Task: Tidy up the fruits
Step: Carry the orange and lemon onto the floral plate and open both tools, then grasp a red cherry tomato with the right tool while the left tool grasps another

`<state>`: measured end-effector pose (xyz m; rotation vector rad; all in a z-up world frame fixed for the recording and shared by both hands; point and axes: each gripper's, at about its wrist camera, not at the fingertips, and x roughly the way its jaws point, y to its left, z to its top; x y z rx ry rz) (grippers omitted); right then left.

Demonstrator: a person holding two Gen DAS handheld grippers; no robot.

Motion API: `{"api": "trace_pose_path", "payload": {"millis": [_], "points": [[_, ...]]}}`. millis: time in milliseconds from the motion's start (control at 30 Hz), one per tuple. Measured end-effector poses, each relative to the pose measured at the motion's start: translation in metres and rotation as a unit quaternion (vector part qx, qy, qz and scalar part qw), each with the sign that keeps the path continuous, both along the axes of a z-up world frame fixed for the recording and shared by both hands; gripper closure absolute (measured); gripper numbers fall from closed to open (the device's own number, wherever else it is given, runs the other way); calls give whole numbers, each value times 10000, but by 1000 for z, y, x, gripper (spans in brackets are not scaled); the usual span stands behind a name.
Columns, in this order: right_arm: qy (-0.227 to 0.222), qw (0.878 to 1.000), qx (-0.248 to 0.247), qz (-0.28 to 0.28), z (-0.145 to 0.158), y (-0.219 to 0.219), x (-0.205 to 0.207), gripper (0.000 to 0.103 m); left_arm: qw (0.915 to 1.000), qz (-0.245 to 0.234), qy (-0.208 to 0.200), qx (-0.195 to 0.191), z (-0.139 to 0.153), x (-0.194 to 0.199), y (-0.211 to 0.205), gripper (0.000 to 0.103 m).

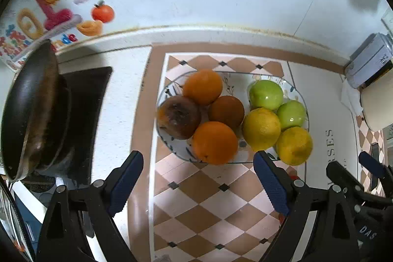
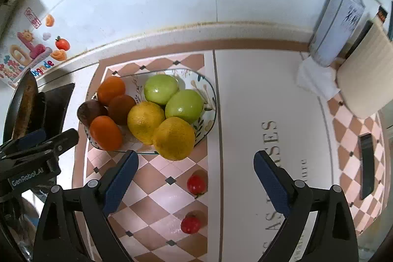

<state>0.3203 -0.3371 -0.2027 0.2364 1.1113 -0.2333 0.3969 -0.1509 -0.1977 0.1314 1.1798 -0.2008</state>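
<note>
Fruits were piled on the glass plate (image 1: 172,139), which sat on the checkered mat (image 1: 196,200) on the worktop (image 1: 118,102). From the left wrist view: oranges (image 1: 203,86) and a couple of brown, past-it looking ones (image 1: 178,117) on the plate's left half, green apples (image 1: 266,95) and yellow lemons (image 1: 261,128) on the right half, so it already looked sorted by colour. The left gripper (image 1: 199,181) hung above the near edge of the plate with its jaws wide apart and nothing between them. A dark pan (image 1: 29,109) stood off to the left, well apart from the plate.

From the right wrist view: same plate (image 2: 211,100), and its long axis ran left to right across the picture, parallel to the wall, with the nearest lemon (image 2: 174,138) bulging over the near rim. The right gripper (image 2: 194,177) was also spread wide and empty, hovering over the mat just in front of the plate. Two small red fruits (image 2: 196,184), maybe tomatoes or strawberries, too small to tell, lay on the mat near the gripper, not on the plate.

My guess is both had just let go of something and the plate part was mostly done. Next move probably called for the right gripper to dip down and close gently on one of those red ones, since they looked soft and round enough to roll away
</note>
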Motion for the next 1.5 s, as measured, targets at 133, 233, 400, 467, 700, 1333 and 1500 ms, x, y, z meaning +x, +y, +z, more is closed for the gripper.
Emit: {"api": "trace_pose_path", "payload": {"millis": [133,233,400,467,700,1333,1500], "points": [[-179,9997,-163,35,25,10,-22,6,9994,0,-332,3,22,-21,8,11],[-309,9992,-235,68,42,17,-41,6,9987,-8,-501,-45,37,-38,14,11],[-529,9980,-329,119,70,32,-73,6,9969,-4,-768,-177,64,-72,23,11],[-635,9971,-390,141,82,40,-86,6,9961,-23,-849,-232,73,-85,27,11],[-998,9934,-527,198,122,62,-131,6,9923,-111,-1191,-336,104,-132,38,11],[-1419,9889,-436,67,165,96,-203,6,9843,-184,-1660,-574,142,-201,78,11],[-1200,9927,128,44,138,73,-187,6,9872,-68,-1522,-463,130,-195,78,4]]}}
